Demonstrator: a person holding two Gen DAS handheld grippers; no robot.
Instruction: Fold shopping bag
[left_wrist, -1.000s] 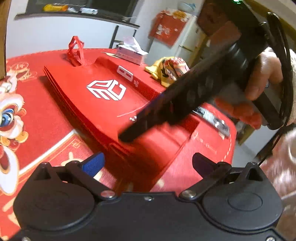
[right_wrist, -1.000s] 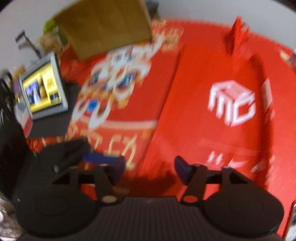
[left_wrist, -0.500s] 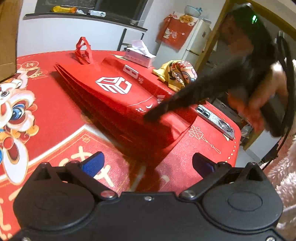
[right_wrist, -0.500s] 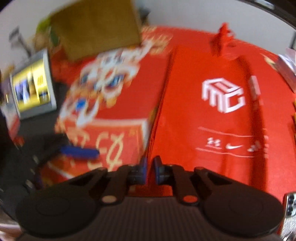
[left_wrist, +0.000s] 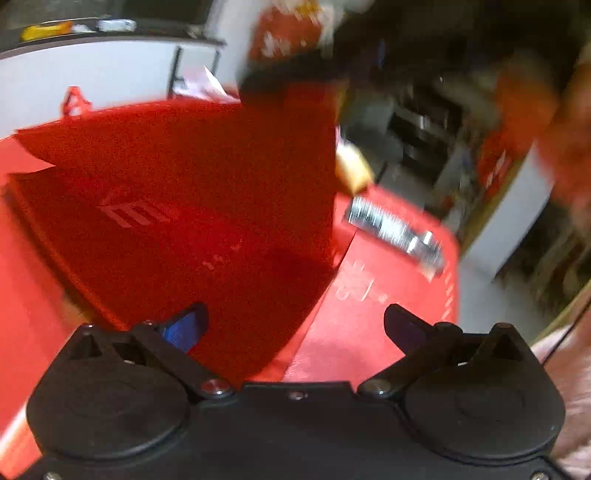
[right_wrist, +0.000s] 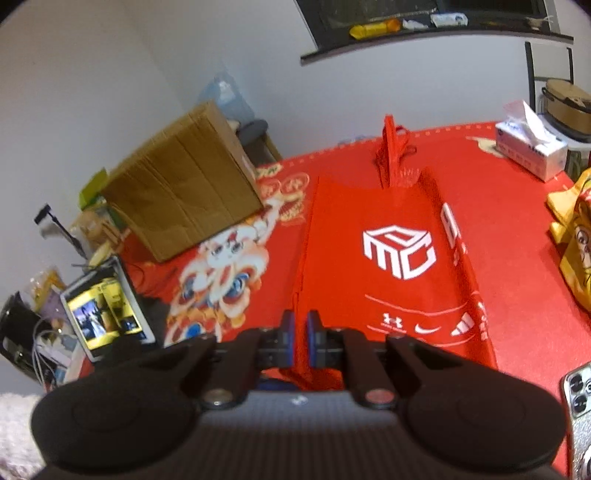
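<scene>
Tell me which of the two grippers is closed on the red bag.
The right gripper: its blue pads pinch the near edge of the red bag. The left gripper stands wide open, holding nothing.

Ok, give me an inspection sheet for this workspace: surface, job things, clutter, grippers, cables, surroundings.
Surface: table under a red cloth printed with a lion-dance figure.
Job's things: red shopping bag lying flat, white logo up, handles at the far end; near corner lifted.
Clutter: cardboard box, tissue box, yellow printed bag, phone at the near right edge, tablet with its screen lit.
Grippers: right gripper shut on the bag's near edge; left gripper open, holding nothing.
Cables: a tangle of leads by the tablet.
Surroundings: white wall, dark shelf with packets, pot behind the table.
</scene>
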